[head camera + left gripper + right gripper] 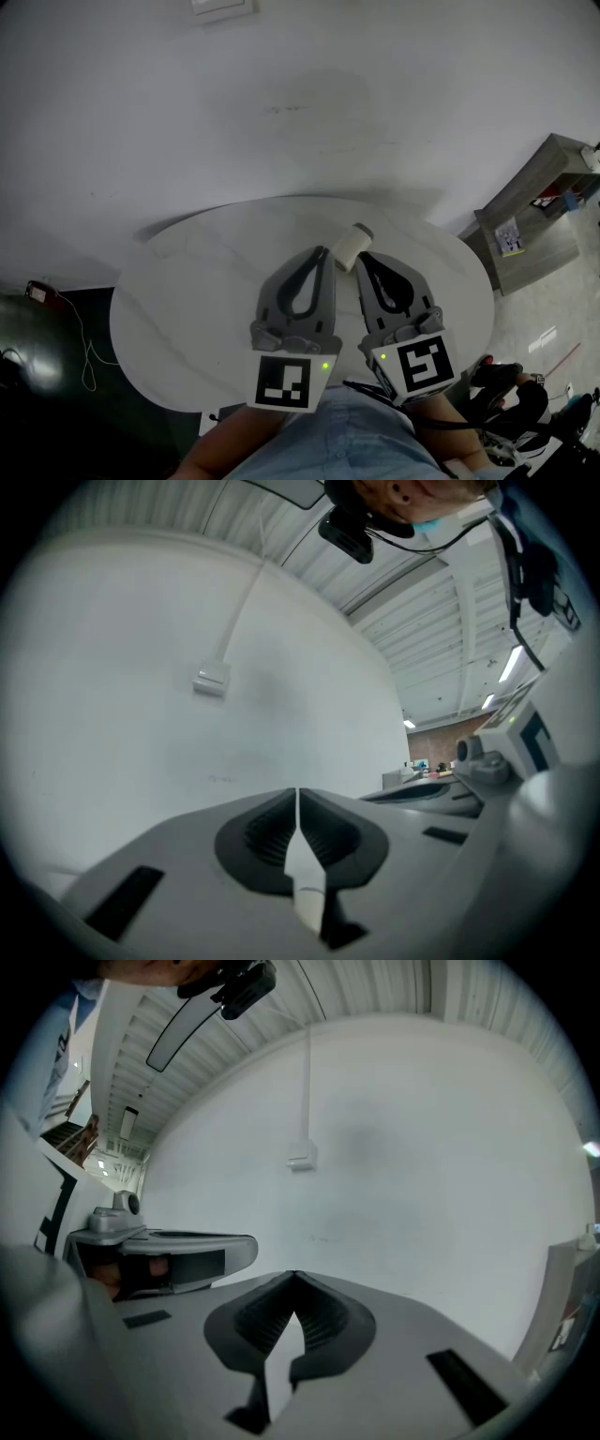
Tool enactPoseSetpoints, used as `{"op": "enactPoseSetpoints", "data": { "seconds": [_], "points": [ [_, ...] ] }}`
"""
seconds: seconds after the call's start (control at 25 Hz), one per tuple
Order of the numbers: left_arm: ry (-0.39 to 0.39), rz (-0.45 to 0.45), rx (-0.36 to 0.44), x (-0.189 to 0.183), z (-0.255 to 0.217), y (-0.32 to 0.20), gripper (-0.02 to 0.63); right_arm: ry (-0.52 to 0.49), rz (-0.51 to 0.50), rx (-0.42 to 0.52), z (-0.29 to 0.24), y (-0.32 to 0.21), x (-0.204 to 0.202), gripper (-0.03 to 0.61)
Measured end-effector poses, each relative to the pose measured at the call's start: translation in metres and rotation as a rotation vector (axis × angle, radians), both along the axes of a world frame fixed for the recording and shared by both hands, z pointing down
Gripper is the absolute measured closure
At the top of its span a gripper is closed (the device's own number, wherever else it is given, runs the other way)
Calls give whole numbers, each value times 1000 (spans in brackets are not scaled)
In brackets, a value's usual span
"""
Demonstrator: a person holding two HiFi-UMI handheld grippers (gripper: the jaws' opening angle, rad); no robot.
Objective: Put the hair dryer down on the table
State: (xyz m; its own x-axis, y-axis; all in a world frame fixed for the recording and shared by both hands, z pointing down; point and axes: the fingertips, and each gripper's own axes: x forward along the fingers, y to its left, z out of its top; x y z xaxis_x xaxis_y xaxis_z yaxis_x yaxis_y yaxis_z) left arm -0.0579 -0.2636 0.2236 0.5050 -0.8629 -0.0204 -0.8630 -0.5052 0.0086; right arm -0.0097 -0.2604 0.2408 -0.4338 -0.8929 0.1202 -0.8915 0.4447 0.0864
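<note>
A white cylinder-shaped end of the hair dryer (352, 246) lies on the round white table (187, 281), between the tips of my two grippers; the rest of it is hidden under them. My left gripper (323, 251) is held above the table just left of it, jaws shut with nothing between them. My right gripper (361, 259) is close beside it on the right, also shut and empty. In the left gripper view the left gripper's (297, 791) jaws meet at the tip. In the right gripper view the right gripper's (295, 1277) jaws meet too. Both point level at the white wall.
A white wall box (222, 6) with a cable sits high on the wall behind the table. A grey shelf unit (539, 216) stands at the right. A black cable and plug (42, 292) lie on the dark floor at the left.
</note>
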Motion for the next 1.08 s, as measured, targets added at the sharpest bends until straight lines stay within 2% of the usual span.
{"op": "enactPoseSetpoints", "data": {
  "seconds": [0.84, 1.08],
  "points": [
    [-5, -28, 2, 3, -2, 4, 597, 1, -28, 33, -3, 4, 4, 569],
    [-11, -28, 5, 5, -2, 6, 597, -3, -14, 13, -3, 5, 7, 569]
  ]
}}
